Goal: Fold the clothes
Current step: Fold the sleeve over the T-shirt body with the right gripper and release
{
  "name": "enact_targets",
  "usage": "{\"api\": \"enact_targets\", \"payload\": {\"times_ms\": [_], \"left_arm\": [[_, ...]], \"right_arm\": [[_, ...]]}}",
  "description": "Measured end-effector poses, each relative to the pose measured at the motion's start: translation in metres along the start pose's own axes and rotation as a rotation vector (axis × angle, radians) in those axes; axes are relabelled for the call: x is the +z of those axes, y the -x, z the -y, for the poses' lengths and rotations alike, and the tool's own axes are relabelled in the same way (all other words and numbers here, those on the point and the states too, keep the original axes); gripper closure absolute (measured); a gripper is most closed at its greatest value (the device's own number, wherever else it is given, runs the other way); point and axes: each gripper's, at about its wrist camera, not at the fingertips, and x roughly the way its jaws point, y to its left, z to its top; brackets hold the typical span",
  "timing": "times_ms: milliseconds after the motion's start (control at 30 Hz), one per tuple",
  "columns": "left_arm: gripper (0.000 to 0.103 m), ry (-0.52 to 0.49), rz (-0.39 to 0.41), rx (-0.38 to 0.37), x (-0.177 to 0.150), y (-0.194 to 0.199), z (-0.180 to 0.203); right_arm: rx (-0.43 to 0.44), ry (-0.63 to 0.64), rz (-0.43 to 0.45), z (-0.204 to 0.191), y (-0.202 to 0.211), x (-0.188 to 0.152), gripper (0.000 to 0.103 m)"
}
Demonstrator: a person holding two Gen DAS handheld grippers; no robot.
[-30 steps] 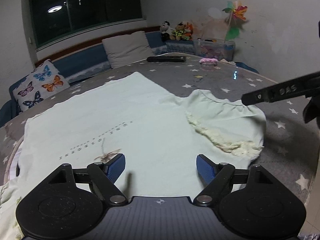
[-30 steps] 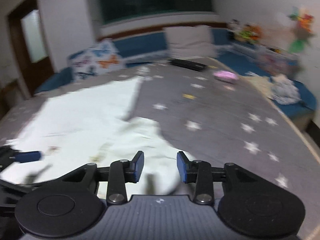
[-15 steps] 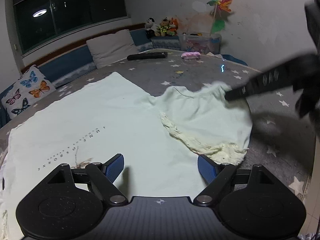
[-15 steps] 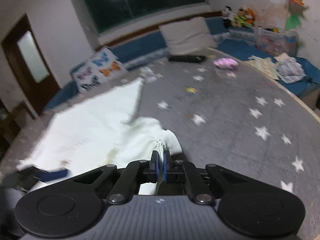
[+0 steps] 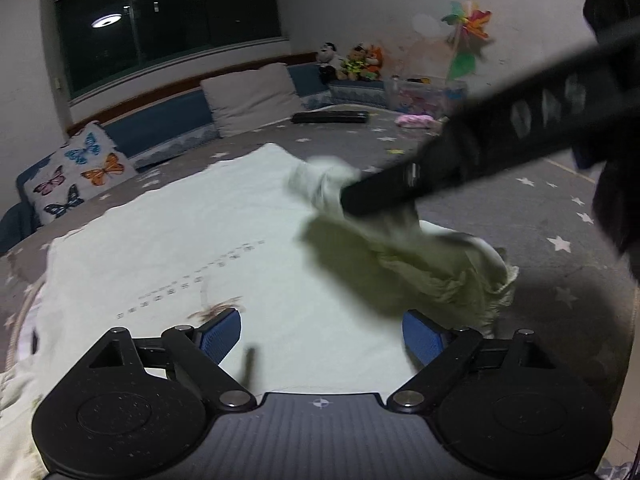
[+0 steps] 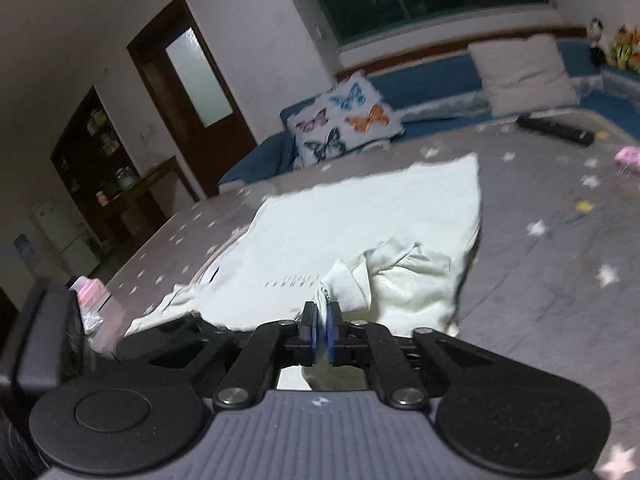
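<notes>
The sleeve (image 6: 384,276) at frame centre was pinched by the right gripper (image 6: 320,326), jaws slightly loosening, mid-fold; it likely needed laying across the shirt (image 5: 168,248). The left gripper (image 5: 320,332) was widening, empty.

Right gripper (image 6: 320,330) has clamped the sleeve (image 6: 400,276) and lifted it over the shirt (image 5: 168,248)

Pale green shirt (image 5: 168,248), star-patterned grey cover (image 5: 540,208)
</notes>
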Motion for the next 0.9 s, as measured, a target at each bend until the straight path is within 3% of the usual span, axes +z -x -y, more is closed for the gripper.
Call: {"api": "enact_targets", "payload": {"times_ms": [167,467,567,900], "left_arm": [[0.01,0.023,-0.002,0.026,-0.005,0.008,-0.014],[0.01,0.037,0.052,0.027,0.006,0.02,-0.023],[0.01,0.044,0.06,0.03,0.013,0.019,-0.023],[0.01,0.01,0.01,0.004,0.017,-0.014,-0.004]], "right_arm": [[0.043,-0.028,-0.045,0.006,-0.002,-0.007,0.088],[-0.146,0.024,-0.183,0.04,0.01,-0.033,0.087],[-0.147,0.034,-0.201,0.041,0.015,-0.029,0.086],[-0.175,0.129,-0.11,0.037,-0.012,0.013,0.086]]}}
